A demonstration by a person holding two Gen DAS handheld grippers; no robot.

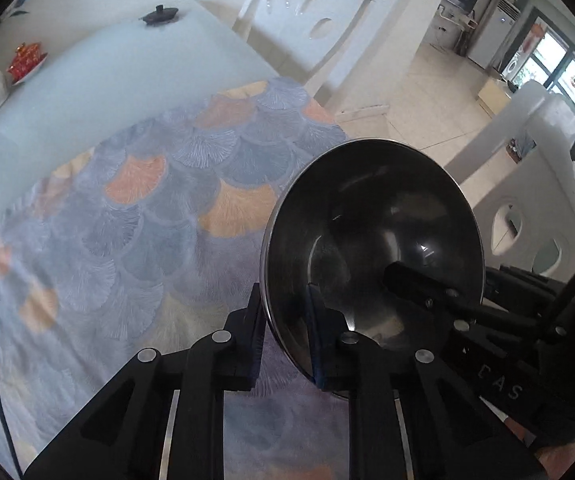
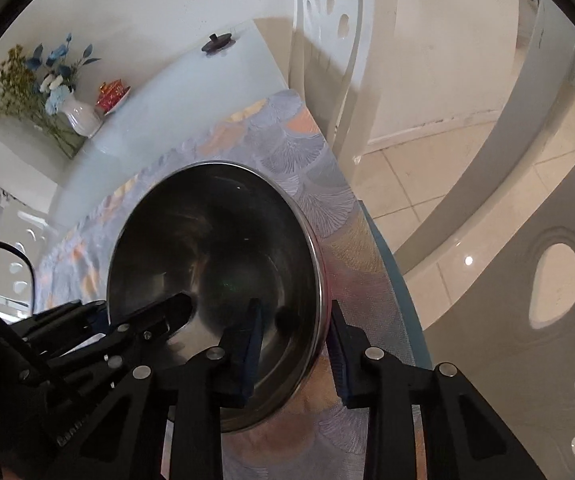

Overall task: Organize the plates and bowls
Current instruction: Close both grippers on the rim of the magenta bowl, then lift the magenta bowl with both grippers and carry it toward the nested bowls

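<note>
A dark shiny steel bowl (image 1: 371, 240) is tilted on edge above the patterned tablecloth (image 1: 127, 220). My left gripper (image 1: 287, 332) is shut on its rim at the left side, one finger inside and one outside. My right gripper (image 2: 295, 344) is shut on the same bowl (image 2: 215, 248) at the opposite rim, one finger inside the bowl. Each gripper's fingers show inside the bowl in the other view, the right fingers (image 1: 415, 284) in the left wrist view and the left fingers (image 2: 155, 316) in the right wrist view.
A white vase (image 2: 79, 116) with flowers, a dish of red items (image 2: 111, 94) and a dark pot lid (image 1: 160, 15) stand on the far bare tabletop. White chairs (image 1: 311, 12) (image 2: 527, 280) stand at the table's end and right side. The table edge (image 2: 387, 248) is close on the right.
</note>
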